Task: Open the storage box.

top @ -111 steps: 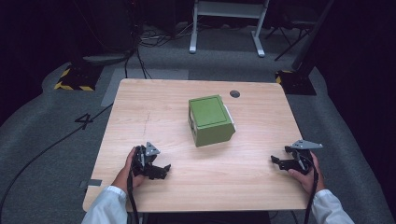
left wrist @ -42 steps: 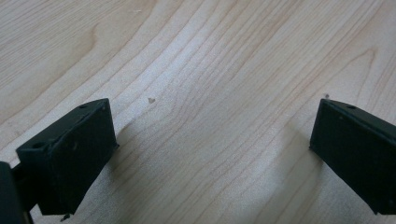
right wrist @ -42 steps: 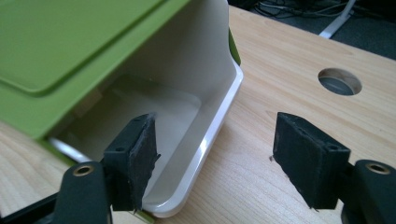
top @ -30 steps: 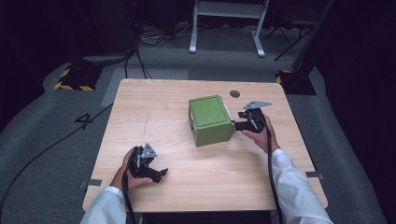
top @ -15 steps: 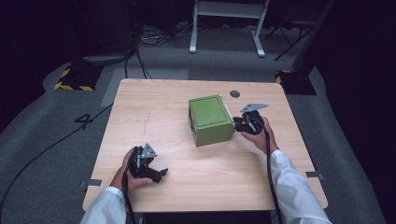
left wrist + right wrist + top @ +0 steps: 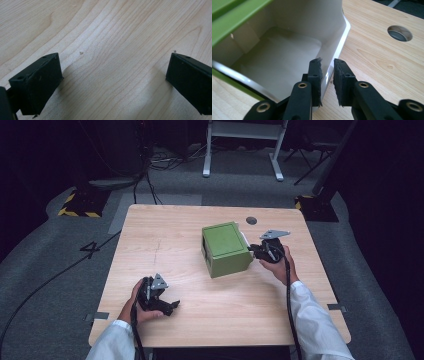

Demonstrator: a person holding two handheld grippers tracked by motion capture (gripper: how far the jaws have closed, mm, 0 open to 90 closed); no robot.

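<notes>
We saw green box (image 6: 226, 249) mid-counter (image 6: 165, 240), white drawer (image 6: 287, 45) poking out toward right gripper (image 6: 327, 75). Jaws just closed, pinching drawer's thin wall. Plastic judged light, stiff, slick; rim best hold. Left gripper (image 6: 156, 296) wide open, holding nothing.

Brightly lit tabletop, dark surroundings, soft shadows, slightly soft close-ups
</notes>
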